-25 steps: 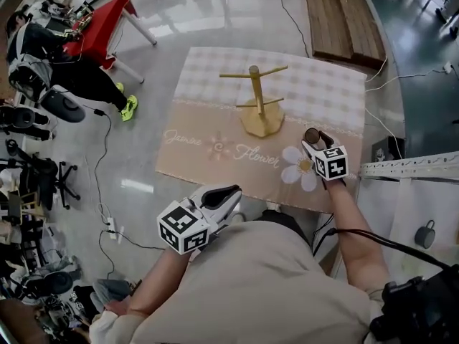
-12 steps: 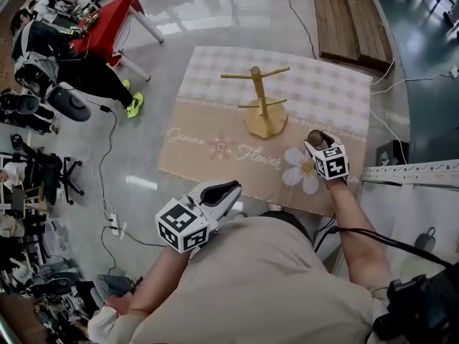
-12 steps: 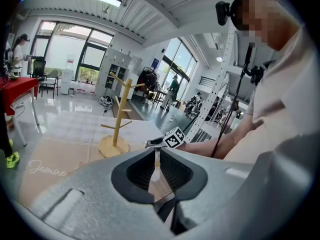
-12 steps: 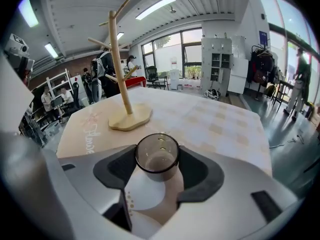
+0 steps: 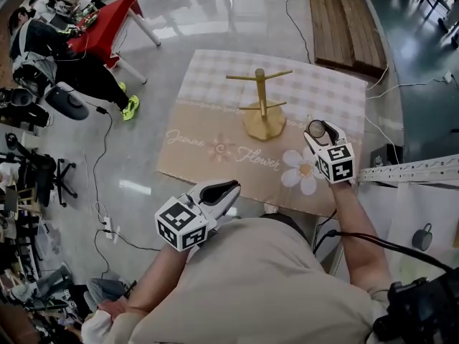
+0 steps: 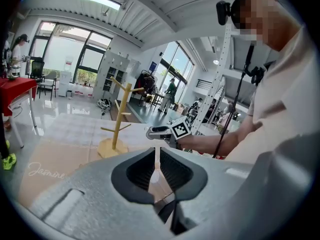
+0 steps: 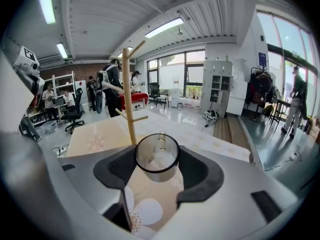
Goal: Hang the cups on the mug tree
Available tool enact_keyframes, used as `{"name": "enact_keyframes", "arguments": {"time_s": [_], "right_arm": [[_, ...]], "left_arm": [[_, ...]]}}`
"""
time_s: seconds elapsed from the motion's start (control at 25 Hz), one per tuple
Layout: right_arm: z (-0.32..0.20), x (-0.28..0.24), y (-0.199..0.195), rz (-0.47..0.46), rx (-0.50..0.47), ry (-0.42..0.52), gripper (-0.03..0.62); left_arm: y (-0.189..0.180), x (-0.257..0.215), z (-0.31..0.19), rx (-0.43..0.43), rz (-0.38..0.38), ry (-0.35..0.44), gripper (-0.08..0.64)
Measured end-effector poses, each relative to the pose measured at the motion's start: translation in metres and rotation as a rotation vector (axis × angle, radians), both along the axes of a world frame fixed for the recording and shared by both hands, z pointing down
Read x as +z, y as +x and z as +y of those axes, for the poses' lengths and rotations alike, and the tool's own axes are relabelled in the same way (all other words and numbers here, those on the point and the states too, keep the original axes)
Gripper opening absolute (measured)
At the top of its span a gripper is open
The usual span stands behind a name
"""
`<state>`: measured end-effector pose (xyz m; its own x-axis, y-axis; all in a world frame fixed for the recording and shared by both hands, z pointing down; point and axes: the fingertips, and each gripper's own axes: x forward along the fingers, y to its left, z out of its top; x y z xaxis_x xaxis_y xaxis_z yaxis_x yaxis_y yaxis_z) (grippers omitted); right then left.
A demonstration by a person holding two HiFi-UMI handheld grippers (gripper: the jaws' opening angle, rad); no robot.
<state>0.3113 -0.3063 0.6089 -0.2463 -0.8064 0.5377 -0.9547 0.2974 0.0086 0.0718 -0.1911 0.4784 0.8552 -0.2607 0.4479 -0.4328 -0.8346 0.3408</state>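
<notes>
A wooden mug tree stands with bare pegs on the beige flowered tablecloth. My right gripper is shut on a clear glass cup with a dark rim, held above the cloth just right of the tree's base. Its jaws closed in slightly within the last second, with the cup between them. In the right gripper view the cup sits between the pads, mouth toward the camera, with the tree behind it. My left gripper hangs shut and empty off the table's near edge; its view shows the tree.
A red table with seated people and office chairs is at the far left. A wooden bench lies beyond the table. A white perforated rail runs at the right. Cables trail over the glossy floor.
My right gripper has lifted the cup off the cloth and shifted slightly right. The left gripper has stayed about where it was.
</notes>
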Motion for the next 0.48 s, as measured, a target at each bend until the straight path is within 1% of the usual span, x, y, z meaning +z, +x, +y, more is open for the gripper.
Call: {"name": "enact_keyframes", "arguments": {"time_s": [0.32,0.48], "right_arm": [[-0.015,-0.091,-0.007,0.01,0.005,0.15,0.272],[-0.022,-0.131,-0.013,0.036,-0.002,0.218,0.272]], "left_arm": [[-0.011,-0.005,0.006,0.002,0.034,0.015,0.037],[-0.02,-0.007,0.008,-0.005,0.047,0.019,0.037]]}}
